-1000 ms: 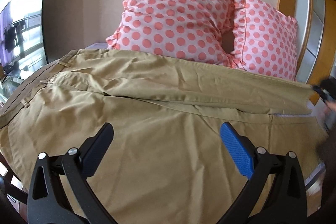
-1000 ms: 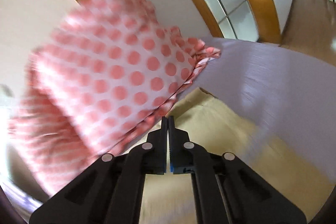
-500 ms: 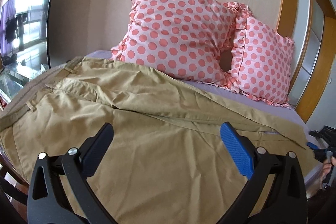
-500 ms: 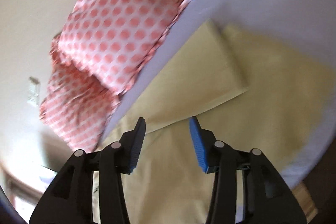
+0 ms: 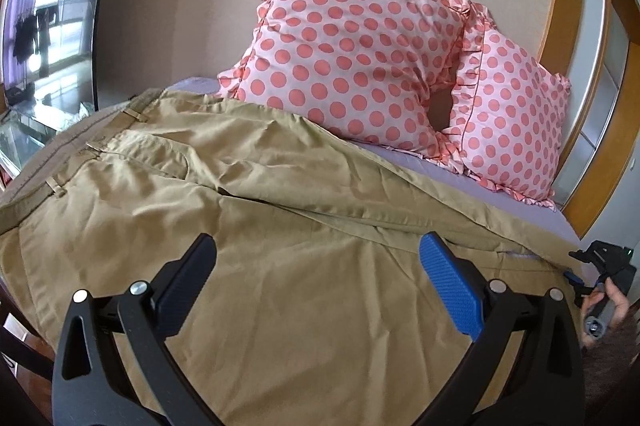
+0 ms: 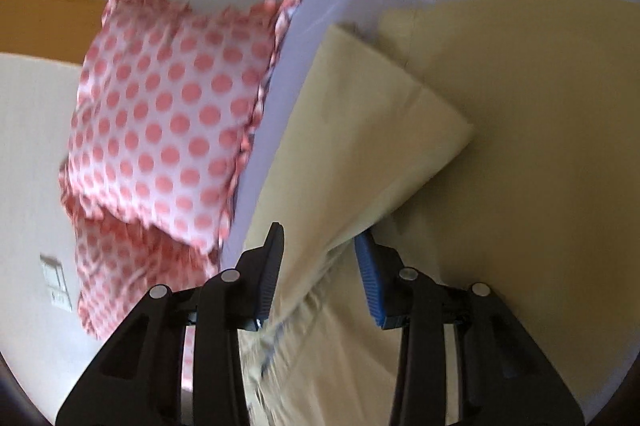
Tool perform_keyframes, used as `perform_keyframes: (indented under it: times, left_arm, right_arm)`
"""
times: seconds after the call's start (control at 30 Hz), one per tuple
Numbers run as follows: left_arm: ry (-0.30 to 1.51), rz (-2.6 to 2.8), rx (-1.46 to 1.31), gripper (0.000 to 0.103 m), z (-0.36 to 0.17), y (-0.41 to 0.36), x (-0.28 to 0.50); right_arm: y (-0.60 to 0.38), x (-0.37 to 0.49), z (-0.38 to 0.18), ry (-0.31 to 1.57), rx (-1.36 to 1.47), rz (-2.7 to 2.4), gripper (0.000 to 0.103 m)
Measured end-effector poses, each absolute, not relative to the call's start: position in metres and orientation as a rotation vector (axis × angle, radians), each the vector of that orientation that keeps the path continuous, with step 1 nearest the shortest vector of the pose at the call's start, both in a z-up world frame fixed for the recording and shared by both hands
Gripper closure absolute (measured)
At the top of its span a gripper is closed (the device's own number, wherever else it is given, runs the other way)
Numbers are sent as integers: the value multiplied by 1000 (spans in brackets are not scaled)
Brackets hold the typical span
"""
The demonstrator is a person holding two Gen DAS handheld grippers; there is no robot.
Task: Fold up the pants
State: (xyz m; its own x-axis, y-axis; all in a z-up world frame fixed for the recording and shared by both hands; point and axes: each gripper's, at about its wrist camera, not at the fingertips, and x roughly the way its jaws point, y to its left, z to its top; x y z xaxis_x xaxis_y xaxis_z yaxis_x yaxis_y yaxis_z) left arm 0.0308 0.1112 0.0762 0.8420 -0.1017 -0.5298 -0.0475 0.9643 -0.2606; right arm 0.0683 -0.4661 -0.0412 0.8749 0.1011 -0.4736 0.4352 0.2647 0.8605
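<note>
Tan pants (image 5: 280, 210) lie spread across the bed, waistband at the left, legs running to the right. My left gripper (image 5: 318, 280) is open and empty, held just above the near leg. My right gripper (image 6: 320, 266) is open, its jaws standing on either side of the upper leg's cuff end (image 6: 380, 130), which lies over the other leg. The right gripper also shows in the left wrist view (image 5: 596, 270) at the far right edge, by the leg ends.
Two pink polka-dot pillows (image 5: 348, 58) (image 5: 516, 122) lean on the wall behind the pants. The lilac sheet (image 5: 520, 198) shows along the far side. A glass table (image 5: 24, 130) stands at the left. A wooden door frame (image 5: 600, 162) is at the right.
My right gripper opened from shut and swung down over the cuff end of the pants. My left gripper stayed open and drew back a little, so more of the bed shows.
</note>
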Motion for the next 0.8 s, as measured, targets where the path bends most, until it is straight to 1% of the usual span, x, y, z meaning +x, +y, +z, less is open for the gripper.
perform_keyframes:
  times: [0.03, 0.07, 0.1, 0.23, 0.33, 0.43, 0.5, 0.57, 0.67, 0.7, 0.73, 0.77, 0.8]
  left_arm:
    - [574, -36, -278, 2, 76, 113, 34]
    - [577, -43, -282, 2, 76, 114, 37]
    - [583, -56, -287, 2, 77, 117, 42]
    - [587, -147, -338, 2, 85, 135, 66]
    - [600, -155, -393, 2, 95, 152, 103]
    - [683, -109, -431, 2, 96, 165, 157]
    - [746, -47, -429, 6, 89, 171, 192]
    - [809, 1, -430, 20, 78, 177, 225]
    - [896, 55, -471, 32, 57, 190, 267]
    - [919, 82, -482, 35, 50, 194, 278]
    - [939, 109, -488, 42, 44, 198, 288]
    - [961, 142, -511, 55, 34, 206, 297]
    - [967, 156, -535, 64, 28, 211, 302]
  right_arm:
    - [-467, 70, -40, 472, 1283, -255, 65]
    - [-469, 72, -40, 463, 1264, -256, 78]
    - [-472, 74, -43, 441, 1255, -232, 101]
    - [-484, 56, -45, 324, 1247, -125, 101]
    - [-489, 35, -38, 259, 1224, -82, 101]
    - [-490, 24, -33, 232, 1219, -49, 101]
    - [-489, 22, -30, 222, 1204, -39, 101]
    - [-488, 22, -27, 213, 1192, -30, 101]
    - [-490, 23, -24, 202, 1192, -10, 101]
    - [-490, 24, -24, 200, 1189, -3, 101]
    - [-491, 24, -24, 199, 1187, 0, 101]
    - [-491, 26, -23, 198, 1187, 4, 101]
    - [-491, 27, -23, 199, 1185, 7, 101]
